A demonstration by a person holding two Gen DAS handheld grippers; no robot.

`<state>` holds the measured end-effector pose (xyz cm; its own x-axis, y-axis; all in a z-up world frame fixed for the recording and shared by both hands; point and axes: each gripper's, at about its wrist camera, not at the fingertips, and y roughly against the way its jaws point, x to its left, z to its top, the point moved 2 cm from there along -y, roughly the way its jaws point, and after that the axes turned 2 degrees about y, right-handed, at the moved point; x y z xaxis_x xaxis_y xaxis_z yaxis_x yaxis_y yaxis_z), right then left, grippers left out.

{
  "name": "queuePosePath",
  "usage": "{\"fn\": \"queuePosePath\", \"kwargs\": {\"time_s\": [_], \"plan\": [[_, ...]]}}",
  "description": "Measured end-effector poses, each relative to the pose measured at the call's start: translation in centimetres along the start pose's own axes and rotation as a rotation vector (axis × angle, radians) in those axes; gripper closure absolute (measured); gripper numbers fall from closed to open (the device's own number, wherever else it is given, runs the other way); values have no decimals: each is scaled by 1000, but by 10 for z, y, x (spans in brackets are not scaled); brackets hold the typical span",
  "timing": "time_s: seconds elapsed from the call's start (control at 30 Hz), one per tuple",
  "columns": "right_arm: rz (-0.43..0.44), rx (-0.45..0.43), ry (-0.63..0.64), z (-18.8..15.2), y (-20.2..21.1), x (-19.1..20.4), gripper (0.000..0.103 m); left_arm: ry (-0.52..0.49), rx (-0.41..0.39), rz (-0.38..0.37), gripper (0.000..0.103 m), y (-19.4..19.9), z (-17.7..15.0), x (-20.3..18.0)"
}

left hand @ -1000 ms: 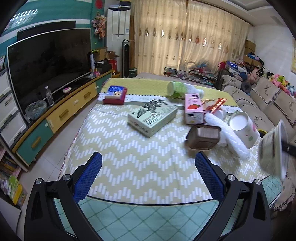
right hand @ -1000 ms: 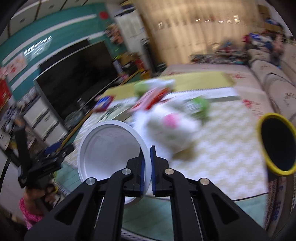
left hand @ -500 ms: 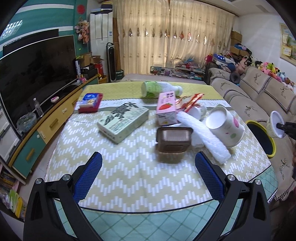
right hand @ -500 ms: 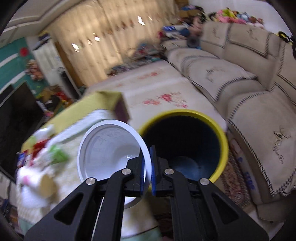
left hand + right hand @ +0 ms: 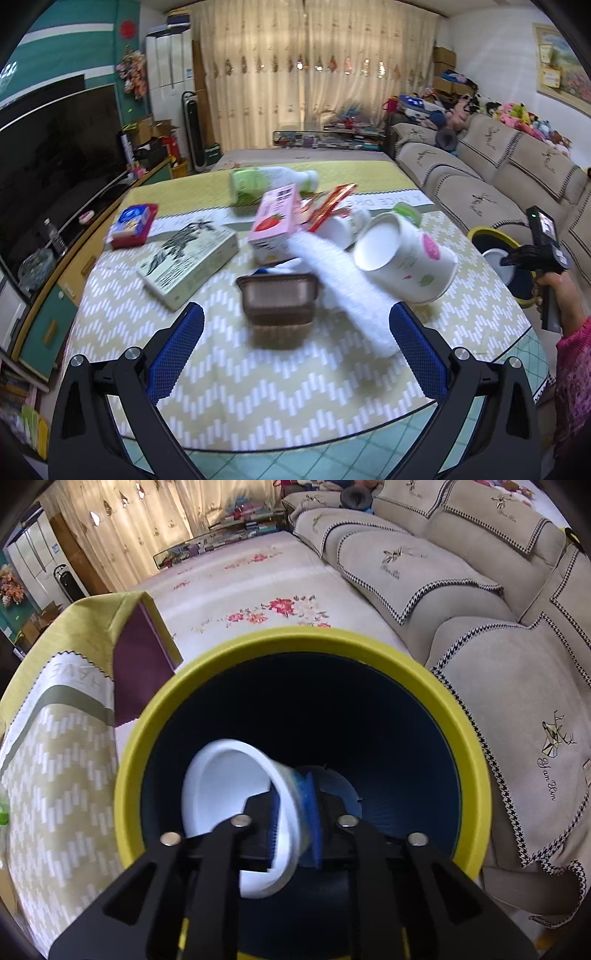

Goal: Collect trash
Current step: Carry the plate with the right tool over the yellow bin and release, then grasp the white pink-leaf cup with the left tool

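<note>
Now over the bin: right gripper has swung off the table and points down into the yellow-rimmed trash bin. A second ago its jaws were pinched tight on the rim of the white paper bowl; they have just been opening, and the bowl's wall sits loose between the pads, tilted, inside the bin's mouth. It looks released, though blur makes contact hard to rule out. One piece of trash as good as binned.

Left gripper, jaws spread wide and empty, has drifted nearer the clutter: brown plastic tray dead ahead, large paper cup, strawberry milk carton and green-labelled bottle still on the table. Plenty left to collect.
</note>
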<state>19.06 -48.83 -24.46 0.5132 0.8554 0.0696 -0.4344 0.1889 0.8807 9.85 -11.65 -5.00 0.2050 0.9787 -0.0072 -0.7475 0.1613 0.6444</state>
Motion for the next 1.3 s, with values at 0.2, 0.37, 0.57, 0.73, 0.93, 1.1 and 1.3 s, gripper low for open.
{"fn": "queuePosePath", "kwargs": {"time_s": [0.2, 0.37, 0.57, 0.73, 0.93, 1.1, 1.3], "plan": [[16, -36, -4, -2, 9, -4, 67, -69, 3, -46, 4, -10, 7, -31], [31, -61, 5, -7, 26, -5, 63, -153, 15, -68, 4, -21, 10, -58], [53, -82, 7, -12, 40, -6, 63, -238, 17, -93, 4, -31, 13, -99], [72, -95, 17, -16, 47, -4, 58, -289, 32, -49, 4, -50, 19, -118], [93, -106, 15, -17, 52, -4, 58, -364, 29, 1, 4, -62, 22, -132], [102, -106, 13, -18, 51, -6, 58, -407, 35, 56, 4, -78, 24, -139], [107, -95, 6, -21, 45, -9, 58, -405, 16, 48, 15, -83, 28, -144]]}}
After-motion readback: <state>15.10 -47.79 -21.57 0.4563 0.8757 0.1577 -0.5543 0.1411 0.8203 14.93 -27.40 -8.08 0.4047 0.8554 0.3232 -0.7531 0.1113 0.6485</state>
